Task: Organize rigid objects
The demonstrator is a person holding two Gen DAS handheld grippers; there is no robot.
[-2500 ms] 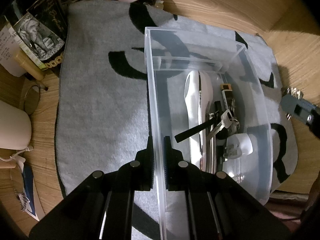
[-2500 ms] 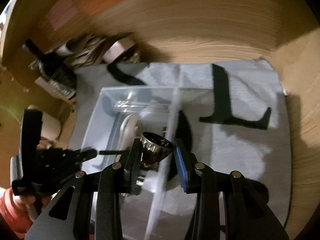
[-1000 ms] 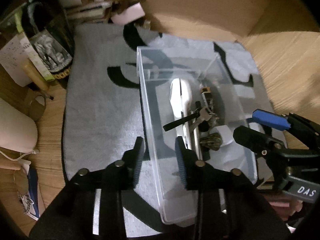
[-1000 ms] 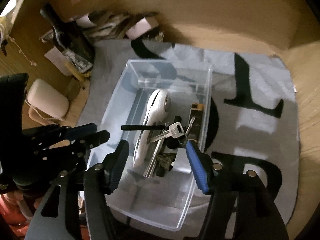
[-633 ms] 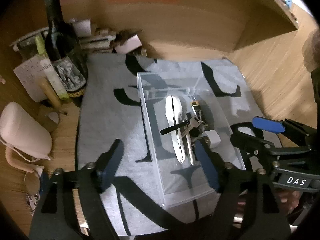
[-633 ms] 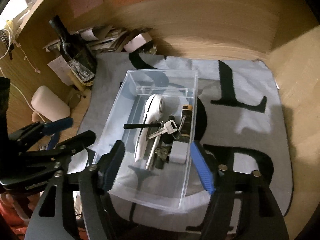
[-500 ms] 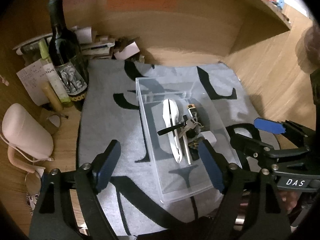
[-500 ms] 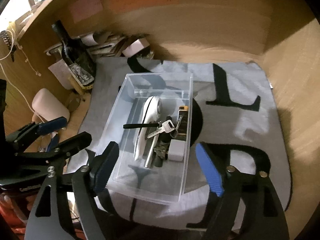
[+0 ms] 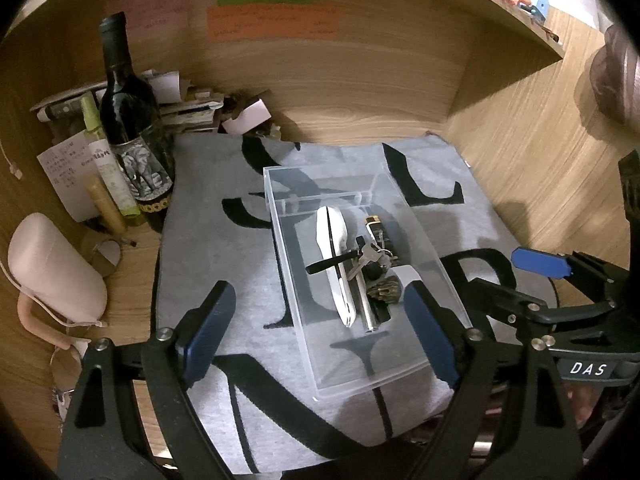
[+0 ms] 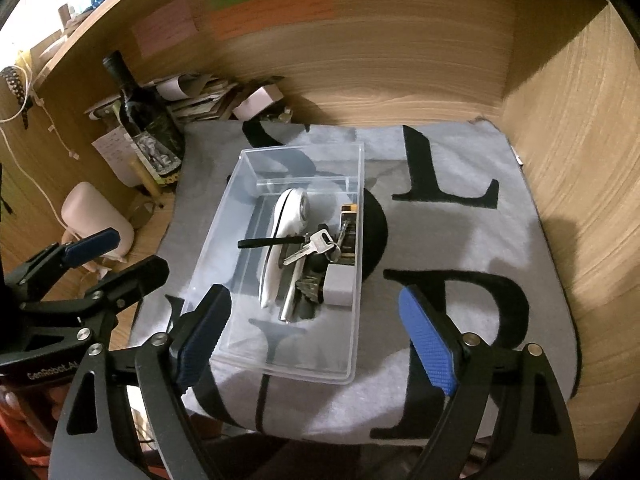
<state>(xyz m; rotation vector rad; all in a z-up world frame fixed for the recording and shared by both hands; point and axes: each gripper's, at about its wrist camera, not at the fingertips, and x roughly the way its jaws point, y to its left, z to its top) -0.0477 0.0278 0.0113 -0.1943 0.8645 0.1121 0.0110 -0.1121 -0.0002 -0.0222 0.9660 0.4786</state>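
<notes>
Both tools have withdrawn upward from the clear bin. Left wrist view: left tool spread wide, empty. Right wrist view: right tool likewise empty; keys and other items lie binned. Task appears essentially complete.

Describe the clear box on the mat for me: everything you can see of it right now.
The clear plastic box is a lidless, see-through rectangular bin sitting flat on the grey lettered mat. Inside lie a white handheld device, a key bunch, a silver rod, a grey block and a dark gold-capped item, clustered toward its right wall. Neither claw touches it; the left claw and right claw hover open nearby.
</notes>
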